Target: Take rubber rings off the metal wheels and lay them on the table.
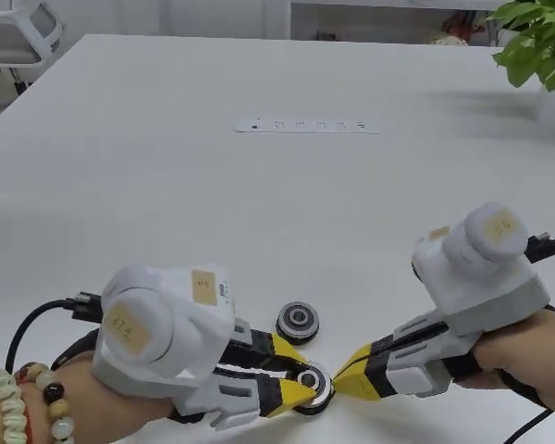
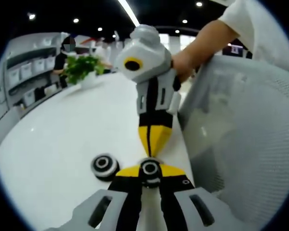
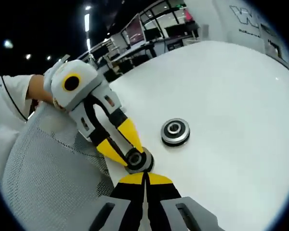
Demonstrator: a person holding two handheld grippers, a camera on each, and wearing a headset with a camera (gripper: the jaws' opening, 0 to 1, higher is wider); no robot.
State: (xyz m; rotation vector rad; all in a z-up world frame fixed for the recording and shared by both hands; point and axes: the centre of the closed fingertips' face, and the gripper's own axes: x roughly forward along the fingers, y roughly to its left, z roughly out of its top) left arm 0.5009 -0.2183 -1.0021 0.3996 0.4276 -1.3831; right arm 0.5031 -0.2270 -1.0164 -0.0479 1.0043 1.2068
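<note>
A small metal wheel with a black rubber ring [image 1: 313, 382] sits low over the white table [image 1: 259, 213], near its front edge. My left gripper [image 1: 301, 373] is shut on it, one yellow jaw on each side; its own view has the wheel [image 2: 150, 168] between the tips [image 2: 151, 172]. My right gripper [image 1: 340, 377] comes from the right, jaws shut, tips against that wheel's rim [image 3: 137, 160]. Whether it pinches the ring I cannot tell. A second ringed wheel [image 1: 298, 321] lies flat just beyond, also in the gripper views [image 2: 104, 165] [image 3: 175, 131].
A white power strip [image 1: 307, 125] lies mid-table, far from the work. A green plant [image 1: 536, 37] stands at the far right corner and an office chair [image 1: 18, 32] at the far left. A mesh chair back [image 2: 241, 139] is close by the table's near edge.
</note>
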